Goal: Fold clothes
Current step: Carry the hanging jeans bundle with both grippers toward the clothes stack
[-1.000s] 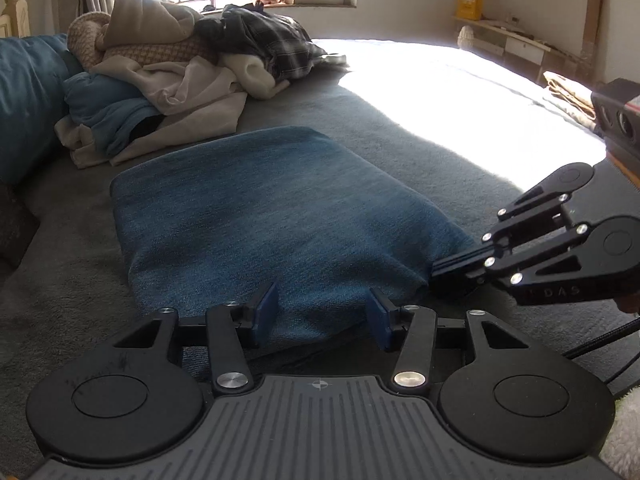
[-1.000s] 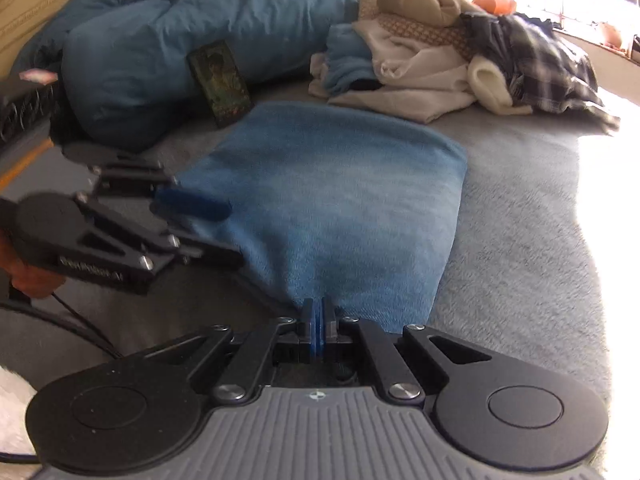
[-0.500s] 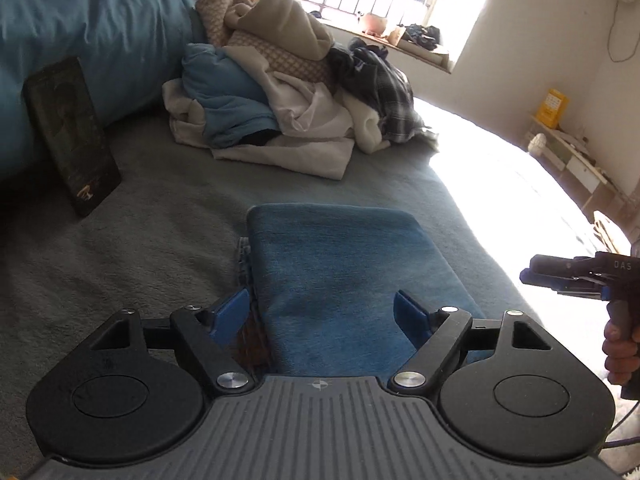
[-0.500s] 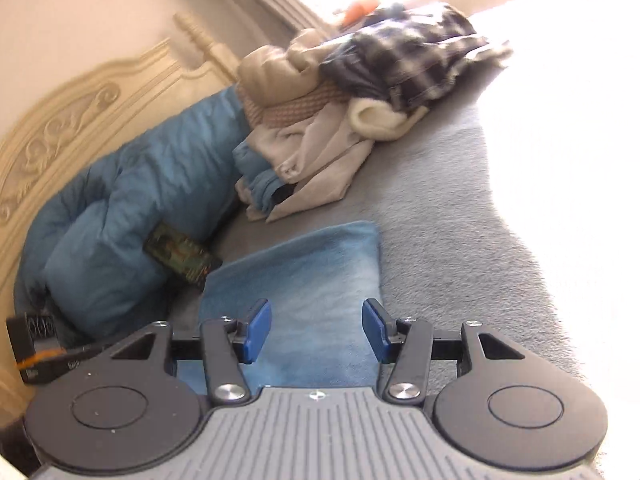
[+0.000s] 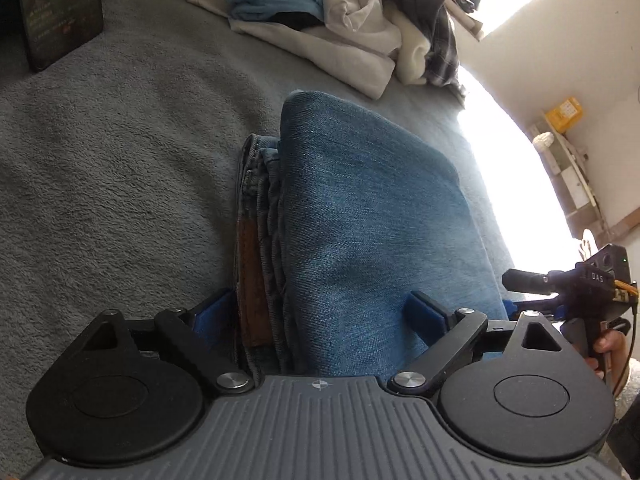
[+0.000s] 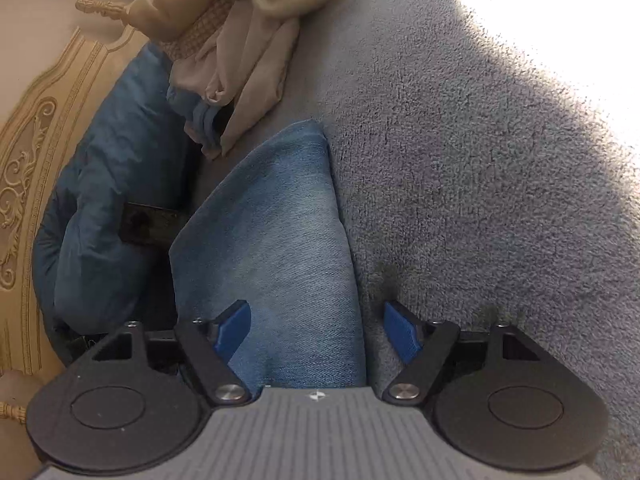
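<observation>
In the left wrist view, the left gripper [image 5: 322, 314] has its blue-padded fingers spread wide apart, one on each side of the near end of the folded jeans [image 5: 372, 216], clamping nothing. The jeans lie on the grey blanket [image 5: 120, 160] covering the bed, with stacked waistband layers and a brown leather patch showing along their left edge. Toward the far edge of the bed sits a pile of clothes [image 5: 328, 20], cream, blue and plaid. A dark book [image 5: 60, 8] stands at the far left corner. At the right edge, the right gripper [image 5: 560, 284] appears side-on, held by a hand [image 5: 608, 348]; its fingers cannot be judged from here.

In the right wrist view, the right gripper [image 6: 316, 330] is also open, its left finger over the jeans [image 6: 272, 248] and its right finger over bare blanket [image 6: 480, 160]. Beyond the jeans lie a blue duvet [image 6: 108, 200], the clothes pile [image 6: 240, 40] and a carved headboard [image 6: 40, 128].
</observation>
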Demonstrator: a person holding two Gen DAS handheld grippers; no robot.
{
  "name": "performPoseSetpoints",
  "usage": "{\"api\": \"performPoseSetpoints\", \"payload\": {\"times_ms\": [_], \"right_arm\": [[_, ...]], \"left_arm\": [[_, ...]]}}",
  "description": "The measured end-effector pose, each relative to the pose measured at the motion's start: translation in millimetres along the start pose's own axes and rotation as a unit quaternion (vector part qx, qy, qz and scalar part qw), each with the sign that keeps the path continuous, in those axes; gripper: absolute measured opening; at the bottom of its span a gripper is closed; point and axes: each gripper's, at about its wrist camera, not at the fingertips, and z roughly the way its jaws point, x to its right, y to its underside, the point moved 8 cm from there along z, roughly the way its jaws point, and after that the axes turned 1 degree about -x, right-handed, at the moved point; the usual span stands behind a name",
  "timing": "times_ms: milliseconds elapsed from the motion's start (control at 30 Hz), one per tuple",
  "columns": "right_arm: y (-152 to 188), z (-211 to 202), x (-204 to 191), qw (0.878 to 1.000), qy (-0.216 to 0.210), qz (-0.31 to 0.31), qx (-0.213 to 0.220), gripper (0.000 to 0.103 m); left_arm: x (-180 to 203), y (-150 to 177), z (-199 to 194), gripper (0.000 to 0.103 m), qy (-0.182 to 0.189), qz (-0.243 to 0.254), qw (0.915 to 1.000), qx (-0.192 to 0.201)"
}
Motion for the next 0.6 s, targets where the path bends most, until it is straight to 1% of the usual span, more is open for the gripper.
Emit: {"api": "performPoseSetpoints", "payload": {"times_ms": [133, 200, 267, 300, 333, 400, 533, 600], "right_arm": [[-11.6, 15.4, -2.8, 0.999, -0.041, 0.014, -0.012, 0.076], [-12.5, 17.0, -1.7, 0.998, -0.051, 0.017, -0.012, 0.070], [-13.4, 18.7, -0.5, 0.998, -0.061, 0.020, -0.013, 0.056], [-13.9, 19.5, 0.0, 0.997, -0.067, 0.021, -0.014, 0.040], [-14.3, 20.3, 0.6, 0.997, -0.072, 0.022, -0.014, 0.032], [-15.5, 18.9, 4.1, 0.995, -0.088, 0.040, -0.014, 0.027], [-16.5, 9.5, 2.4, 0.995, -0.092, 0.040, -0.011, 0.026], [-17.9, -3.0, 5.5, 0.995, -0.090, 0.037, -0.008, 0.025]], "left_arm": [[5.0, -3.8, 11.1, 0.101, 0.000, 0.011, 0.9999, -0.005], [6.6, -5.1, 13.4, 0.101, -0.002, 0.003, 1.0000, -0.005], [10.4, -5.6, 13.7, 0.101, -0.005, 0.002, 0.9999, -0.011], [12.4, -5.7, 13.5, 0.101, -0.002, -0.001, 0.9999, -0.014], [14.5, -5.8, 13.2, 0.100, 0.003, -0.005, 0.9998, -0.017], [21.1, -6.4, 15.0, 0.100, 0.014, -0.008, 0.9996, -0.025], [39.0, -7.8, 24.0, 0.100, 0.025, -0.005, 0.9986, -0.046], [53.5, -8.2, 30.4, 0.100, 0.046, 0.000, 0.9973, -0.057]]}}
